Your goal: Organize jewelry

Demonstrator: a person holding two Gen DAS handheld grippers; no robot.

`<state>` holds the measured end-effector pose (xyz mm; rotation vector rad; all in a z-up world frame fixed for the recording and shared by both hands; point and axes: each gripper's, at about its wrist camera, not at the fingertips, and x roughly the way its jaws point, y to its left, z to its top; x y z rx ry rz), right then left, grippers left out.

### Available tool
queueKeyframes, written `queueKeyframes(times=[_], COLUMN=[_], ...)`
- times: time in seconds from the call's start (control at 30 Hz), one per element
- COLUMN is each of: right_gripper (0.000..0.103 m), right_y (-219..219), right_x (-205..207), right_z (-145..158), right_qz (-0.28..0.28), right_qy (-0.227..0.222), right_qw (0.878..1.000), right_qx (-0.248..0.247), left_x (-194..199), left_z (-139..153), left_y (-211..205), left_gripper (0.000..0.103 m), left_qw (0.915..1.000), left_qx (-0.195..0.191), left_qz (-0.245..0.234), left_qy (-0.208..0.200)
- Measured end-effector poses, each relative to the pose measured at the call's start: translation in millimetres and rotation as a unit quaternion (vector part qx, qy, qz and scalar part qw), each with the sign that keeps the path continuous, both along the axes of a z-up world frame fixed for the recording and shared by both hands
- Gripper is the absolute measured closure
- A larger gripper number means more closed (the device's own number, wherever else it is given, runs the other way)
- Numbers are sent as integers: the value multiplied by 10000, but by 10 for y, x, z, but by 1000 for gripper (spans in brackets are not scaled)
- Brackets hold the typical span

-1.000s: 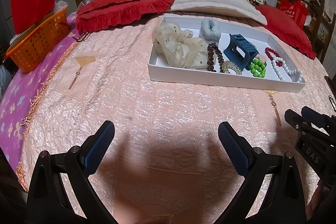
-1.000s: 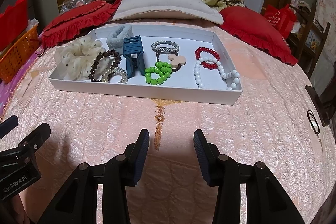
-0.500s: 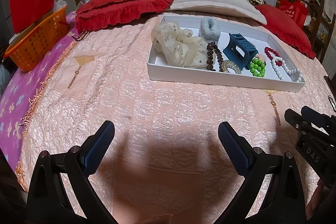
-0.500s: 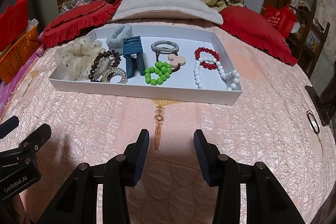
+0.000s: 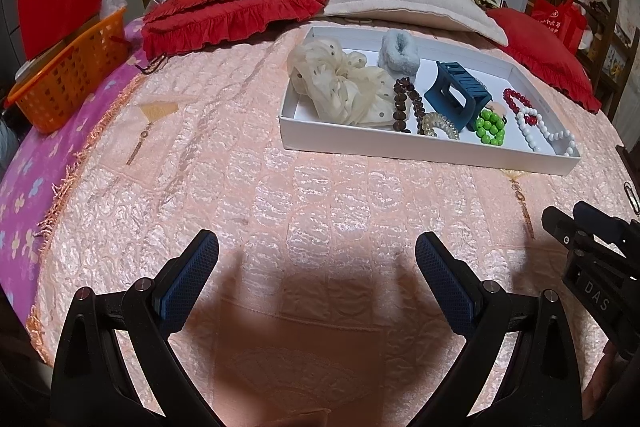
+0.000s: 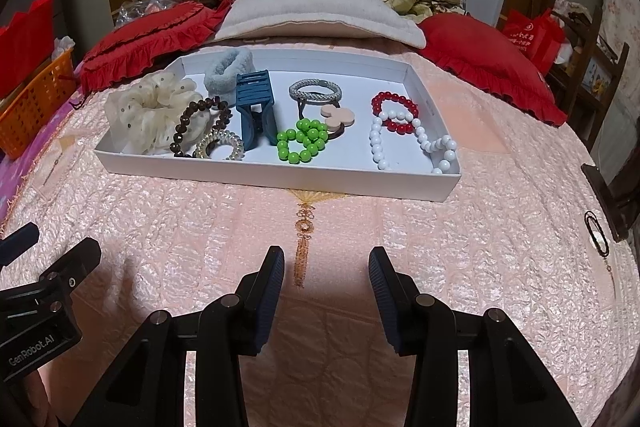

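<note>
A white tray (image 6: pixel 276 171) lies on the pink bedspread, also seen in the left wrist view (image 5: pixel 344 145). It holds a cream scrunchie (image 6: pixel 150 111), a grey-blue scrunchie (image 6: pixel 228 69), a brown bead bracelet (image 6: pixel 200 121), a clear coil tie (image 6: pixel 219 146), a blue claw clip (image 6: pixel 256 111), a green bead bracelet (image 6: pixel 304 141), a silver bangle (image 6: pixel 316 91), a pink-disc hair tie (image 6: pixel 338 117), a red bead bracelet (image 6: pixel 394 113) and a white bead strand (image 6: pixel 412 143). My left gripper (image 5: pixel 316 255) is wide open and empty, well short of the tray. My right gripper (image 6: pixel 326 263) is open and empty, also short of it.
Red frilled pillows (image 5: pixel 236 11) and a white pillow (image 6: pixel 320 13) lie behind the tray. An orange basket (image 5: pixel 68 75) stands at the left bed edge. A small dark ring-shaped item (image 6: pixel 596 233) lies on the bedspread at the right, by a dark wooden piece (image 6: pixel 612 195).
Both grippers have drifted very slightly; the tray sits a little lower in the right wrist view. Both stay open and empty.
</note>
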<state>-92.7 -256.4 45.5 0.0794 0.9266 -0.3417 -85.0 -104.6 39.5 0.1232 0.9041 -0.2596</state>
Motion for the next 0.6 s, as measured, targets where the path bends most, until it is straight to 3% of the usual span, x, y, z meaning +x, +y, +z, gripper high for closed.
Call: queueKeyframes(times=[0.6], right_gripper=[61], right_y=[19], right_x=[5], right_z=[-1], right_qz=[59], right_qy=[0], right_qw=[10000], right_qx=[-11], left_x=[7], left_z=[-24], left_y=[3], left_gripper=[4], left_qw=[10000], left_qx=[-37], left_qz=[34], left_qy=[71])
